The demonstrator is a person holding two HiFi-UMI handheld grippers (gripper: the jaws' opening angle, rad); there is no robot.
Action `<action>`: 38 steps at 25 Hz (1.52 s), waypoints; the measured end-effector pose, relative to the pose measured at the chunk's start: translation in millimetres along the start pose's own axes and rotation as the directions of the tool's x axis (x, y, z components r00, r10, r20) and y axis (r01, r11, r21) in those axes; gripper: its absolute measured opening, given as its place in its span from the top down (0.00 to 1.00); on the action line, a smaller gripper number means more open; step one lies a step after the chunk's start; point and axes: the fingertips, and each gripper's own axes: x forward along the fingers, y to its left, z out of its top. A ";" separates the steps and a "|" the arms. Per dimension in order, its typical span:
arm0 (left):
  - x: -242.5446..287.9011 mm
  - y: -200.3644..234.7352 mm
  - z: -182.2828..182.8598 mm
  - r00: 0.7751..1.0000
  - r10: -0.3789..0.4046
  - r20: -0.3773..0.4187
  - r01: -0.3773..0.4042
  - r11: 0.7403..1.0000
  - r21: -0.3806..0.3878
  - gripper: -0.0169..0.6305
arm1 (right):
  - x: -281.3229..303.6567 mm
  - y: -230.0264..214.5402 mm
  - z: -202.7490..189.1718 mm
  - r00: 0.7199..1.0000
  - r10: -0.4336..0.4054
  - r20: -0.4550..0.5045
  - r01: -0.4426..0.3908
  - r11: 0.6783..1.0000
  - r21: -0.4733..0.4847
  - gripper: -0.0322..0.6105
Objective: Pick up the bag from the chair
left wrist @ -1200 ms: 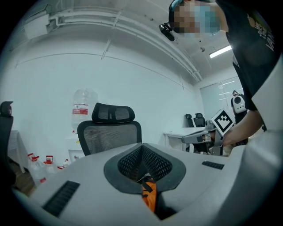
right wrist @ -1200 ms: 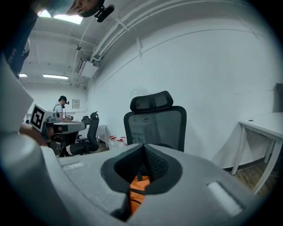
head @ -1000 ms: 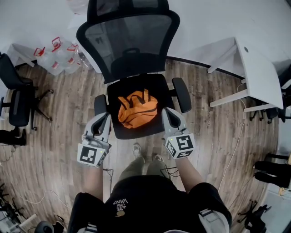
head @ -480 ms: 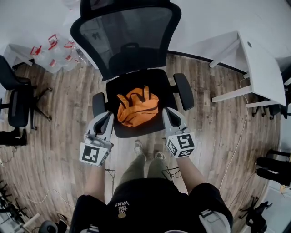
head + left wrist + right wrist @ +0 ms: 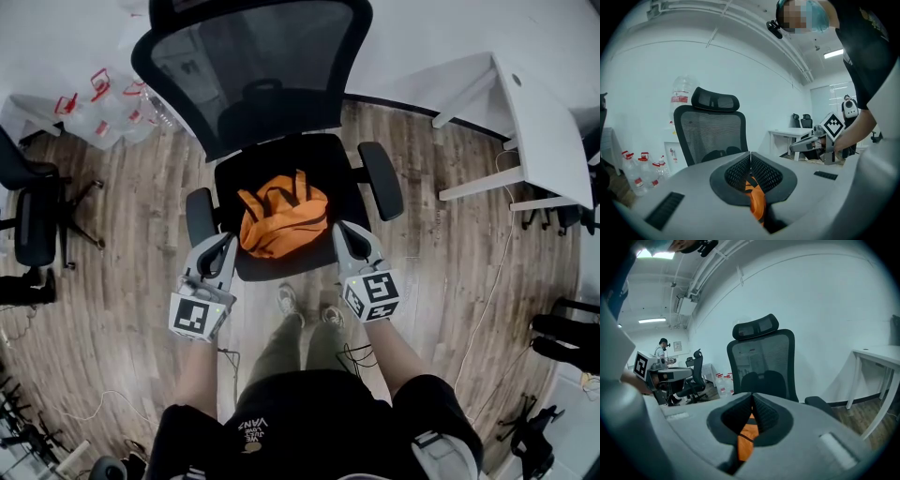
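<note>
Overhead, orange bag [image 5: 283,221] seen whole, crumpled on seat of black mesh office chair [image 5: 253,66]. Left tongs [image 5: 225,244] and right tongs [image 5: 343,232] held at seat's front corners, either side of bag.

Left gripper view and right gripper view: both tongs pressed together, nothing pinched; only orange sliver of bag seen below tips.

Distant person [image 5: 662,348] at workstation shown by right gripper view alone; large water bottle [image 5: 682,96] behind backrest shown by left gripper view.

Wood-plank floor [image 5: 450,262], white wall [image 5: 422,37], red-capped bottles [image 5: 103,103] clustered upper left.

Orange bag [image 5: 281,221] on black chair seat [image 5: 323,169]
</note>
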 end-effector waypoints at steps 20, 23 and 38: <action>28.5 6.2 -76.1 0.992 -0.075 -0.106 0.078 0.997 0.029 0.96 | 23.2 -7.2 -57.8 0.997 0.004 -0.080 -0.005 1.000 -0.017 0.95; 34.8 5.5 -87.1 0.986 -0.089 -0.141 0.091 0.996 0.004 0.96 | 27.8 -5.2 -61.9 0.996 0.016 -0.090 -0.017 1.000 -0.020 0.95; 45.3 3.4 -120.0 0.962 -0.114 -0.246 0.106 0.993 -0.043 0.86 | 37.8 -4.3 -84.2 0.990 0.043 -0.135 -0.048 0.998 -0.030 0.95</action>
